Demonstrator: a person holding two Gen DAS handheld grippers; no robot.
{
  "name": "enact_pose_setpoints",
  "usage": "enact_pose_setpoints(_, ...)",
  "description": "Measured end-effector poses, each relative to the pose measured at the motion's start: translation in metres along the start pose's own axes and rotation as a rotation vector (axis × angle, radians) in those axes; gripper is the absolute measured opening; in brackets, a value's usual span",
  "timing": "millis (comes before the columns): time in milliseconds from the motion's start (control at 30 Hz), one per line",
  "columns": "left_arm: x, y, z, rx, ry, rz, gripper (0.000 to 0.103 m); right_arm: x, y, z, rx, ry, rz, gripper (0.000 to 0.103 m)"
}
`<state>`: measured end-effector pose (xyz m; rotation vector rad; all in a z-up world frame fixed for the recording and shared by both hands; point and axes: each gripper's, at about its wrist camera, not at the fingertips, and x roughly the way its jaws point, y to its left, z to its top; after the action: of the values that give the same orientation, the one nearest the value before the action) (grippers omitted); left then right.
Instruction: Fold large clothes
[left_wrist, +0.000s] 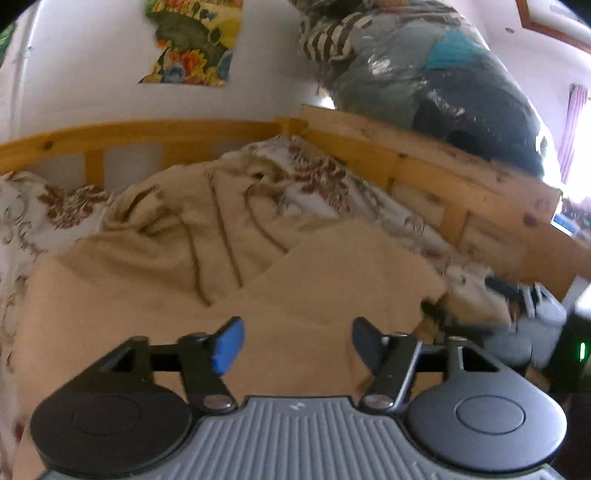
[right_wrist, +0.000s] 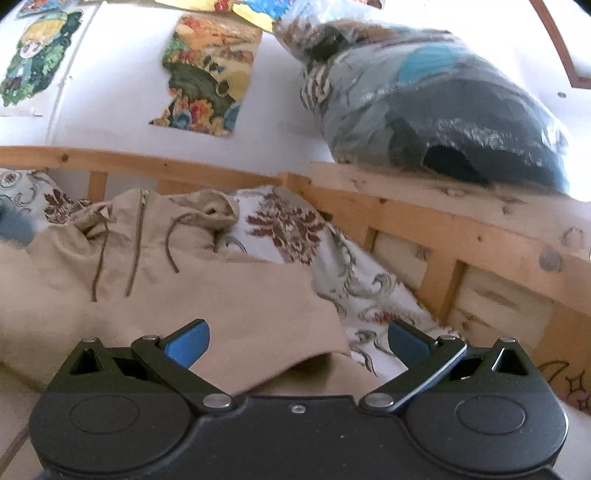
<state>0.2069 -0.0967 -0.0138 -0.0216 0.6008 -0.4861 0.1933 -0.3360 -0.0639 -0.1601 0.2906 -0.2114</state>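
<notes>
Beneath both tongs, a beige hooded jacket (right_wrist: 207, 295) lies partly folded on the bed (right_wrist: 354, 280).
Left tongs (left_wrist: 297, 345) and right tongs (right_wrist: 299, 345) gape empty; pinch the nearest folded edge squarely before lifting it.

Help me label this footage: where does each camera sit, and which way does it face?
Left wrist view: sits on the left gripper, looking along its open jaws, low over the beige jacket toward the wooden bed rail. No hand shows.
Right wrist view: sits on the right gripper, jaws open, facing the jacket's hood and the patterned bedding.
Both show the jacket, the rail, the bag of clothes and a wall poster.
</notes>
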Motion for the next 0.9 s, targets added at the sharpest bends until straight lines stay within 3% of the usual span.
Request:
enact_pose_setpoints(67, -0.010, 0.012, -0.011, 0.002, 0.020, 0.027, 0.075, -0.002, -0.001, 0.002, 0.020, -0.012, 0.010, 0.102)
enact_pose_setpoints(200, -0.031, 0.052, -0.020, -0.057, 0.042, 0.176, 0.080, -0.009, 0.003, 0.004, 0.042, -0.035, 0.079, 0.102)
enact_pose_setpoints(367, -0.047, 0.120, -0.019, -0.200, 0.040, 0.397, 0.086, -0.014, 0.018, 0.005, 0.071, -0.011, 0.274, 0.102)
enact_pose_setpoints(433, -0.050, 0.143, -0.021, -0.238, 0.055, 0.448, 0.086, -0.012, 0.024, 0.006, 0.092, 0.020, 0.364, 0.094)
enact_pose_setpoints(567, -0.047, 0.166, -0.029, -0.190, 0.118, 0.510, 0.087, -0.005, 0.042, 0.006, 0.107, 0.090, 0.472, 0.083)
enact_pose_setpoints(700, -0.029, 0.179, -0.042, -0.103, 0.200, 0.571, 0.087, 0.018, 0.052, -0.001, 0.162, 0.219, 0.502, 0.078)
enact_pose_setpoints(800, -0.017, 0.187, -0.046, -0.094, 0.209, 0.589, 0.086, 0.032, 0.056, -0.011, 0.195, 0.302, 0.507, 0.078)
enact_pose_setpoints(867, -0.010, 0.190, -0.042, -0.092, 0.193, 0.600, 0.084, 0.037, 0.059, -0.015, 0.221, 0.318, 0.521, 0.068)
enact_pose_setpoints(900, -0.005, 0.191, -0.038, -0.098, 0.189, 0.606, 0.084, 0.038, 0.060, -0.016, 0.231, 0.323, 0.538, 0.037)
